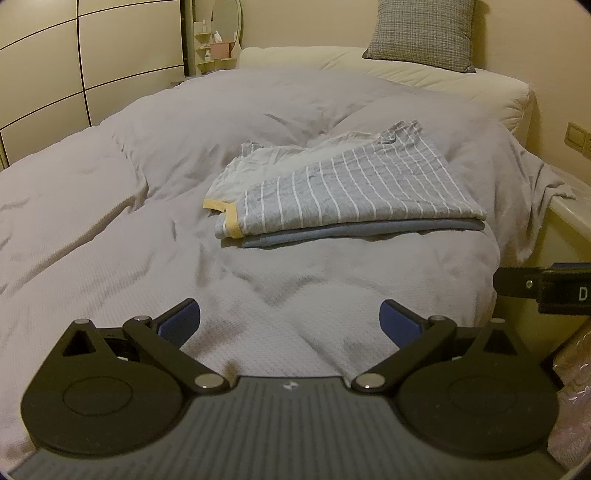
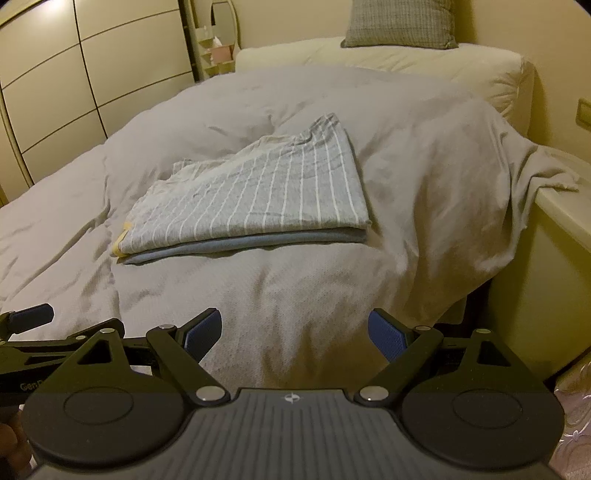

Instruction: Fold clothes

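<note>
Both grippers' fingers [image 1: 181, 320] wide apart, empty; striped garment [image 1: 347, 188] folded on duvet [image 1: 92, 221].

Left black two-finger gripper with blue pads [image 1: 290, 322] held level, jaws spread wide, nothing between them. Right black two-finger gripper with blue pads [image 2: 294, 334] likewise wide apart and empty, just beside the left.

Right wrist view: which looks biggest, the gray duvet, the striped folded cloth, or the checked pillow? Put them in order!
Largest to smallest, as they look:
1. gray duvet, covering most of the bed
2. striped folded cloth, lying on the duvet
3. checked pillow, though it sits farthest from the camera and is cut off at the top, so it may really be bigger than it looks.
</note>
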Tool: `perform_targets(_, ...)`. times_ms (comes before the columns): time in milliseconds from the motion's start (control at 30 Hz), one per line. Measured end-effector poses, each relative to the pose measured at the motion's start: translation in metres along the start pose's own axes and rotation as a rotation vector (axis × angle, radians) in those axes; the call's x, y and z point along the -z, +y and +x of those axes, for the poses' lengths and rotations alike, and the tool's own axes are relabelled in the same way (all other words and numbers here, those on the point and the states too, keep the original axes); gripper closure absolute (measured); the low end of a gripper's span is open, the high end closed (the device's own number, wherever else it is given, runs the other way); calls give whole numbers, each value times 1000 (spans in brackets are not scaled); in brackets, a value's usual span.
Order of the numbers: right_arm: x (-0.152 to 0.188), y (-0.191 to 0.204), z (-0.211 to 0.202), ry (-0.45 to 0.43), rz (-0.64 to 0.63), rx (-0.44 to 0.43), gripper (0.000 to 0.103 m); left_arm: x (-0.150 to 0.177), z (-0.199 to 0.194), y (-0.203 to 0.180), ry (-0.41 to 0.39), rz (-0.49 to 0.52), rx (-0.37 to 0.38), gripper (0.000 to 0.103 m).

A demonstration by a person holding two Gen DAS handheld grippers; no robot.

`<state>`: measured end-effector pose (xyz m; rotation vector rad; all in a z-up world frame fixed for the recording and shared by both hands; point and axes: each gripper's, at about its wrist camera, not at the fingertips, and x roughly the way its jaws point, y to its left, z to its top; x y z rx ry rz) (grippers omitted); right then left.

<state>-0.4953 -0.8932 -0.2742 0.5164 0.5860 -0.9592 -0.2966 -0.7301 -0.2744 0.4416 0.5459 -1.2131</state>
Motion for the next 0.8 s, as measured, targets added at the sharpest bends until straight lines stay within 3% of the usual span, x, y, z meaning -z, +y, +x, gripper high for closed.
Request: perform_targets(800, 3, -2, 3, 17, 8, 5, 15, 5, 4, 0, 6, 5, -28, 1)
